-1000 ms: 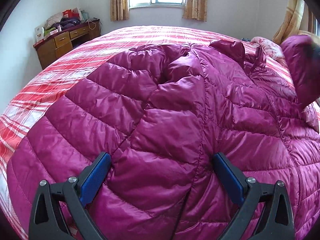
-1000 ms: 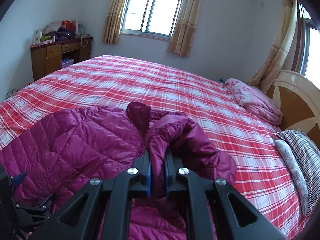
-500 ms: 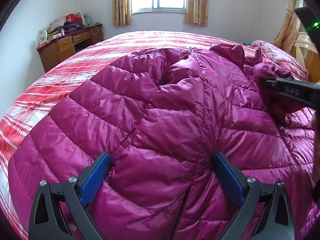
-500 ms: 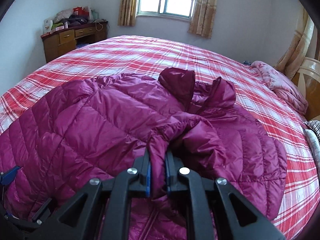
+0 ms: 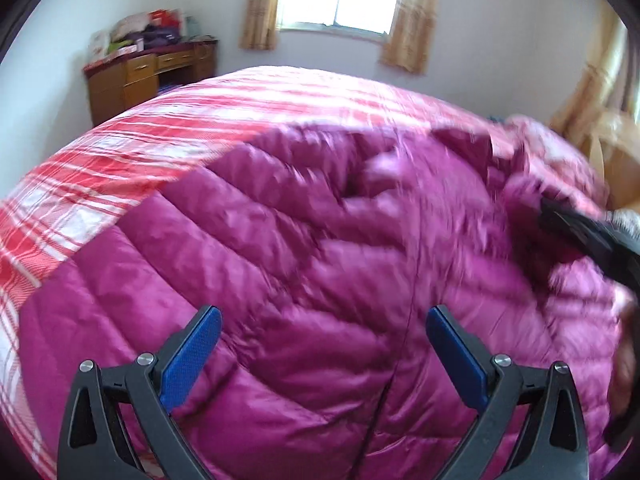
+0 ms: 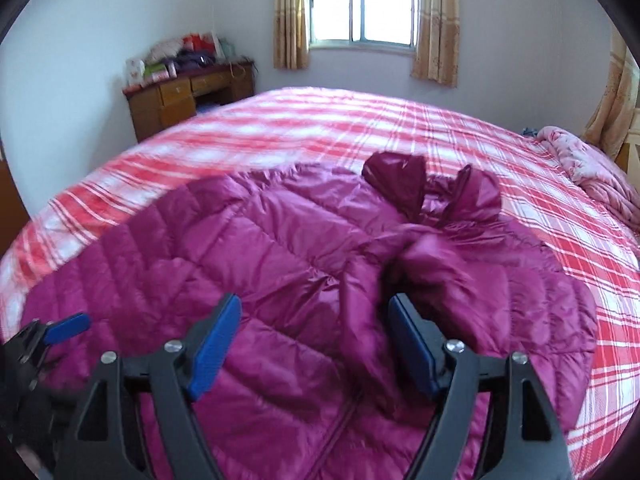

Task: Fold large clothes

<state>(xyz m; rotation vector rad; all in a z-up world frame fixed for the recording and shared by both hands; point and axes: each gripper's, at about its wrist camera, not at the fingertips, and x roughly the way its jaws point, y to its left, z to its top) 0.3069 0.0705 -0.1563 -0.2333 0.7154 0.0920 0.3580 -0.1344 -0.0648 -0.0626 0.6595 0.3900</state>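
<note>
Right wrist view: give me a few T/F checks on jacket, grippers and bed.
1. The right gripper is clamped on the sleeve. False: its jaws have just been opening; the sleeve lies loose between them.
2. The magenta jacket lies on a red plaid bedspread. True.
3. The left gripper holds a fold of fabric. False: it is open, nothing pinched.
4. A wooden desk stands against the far wall. True.
</note>
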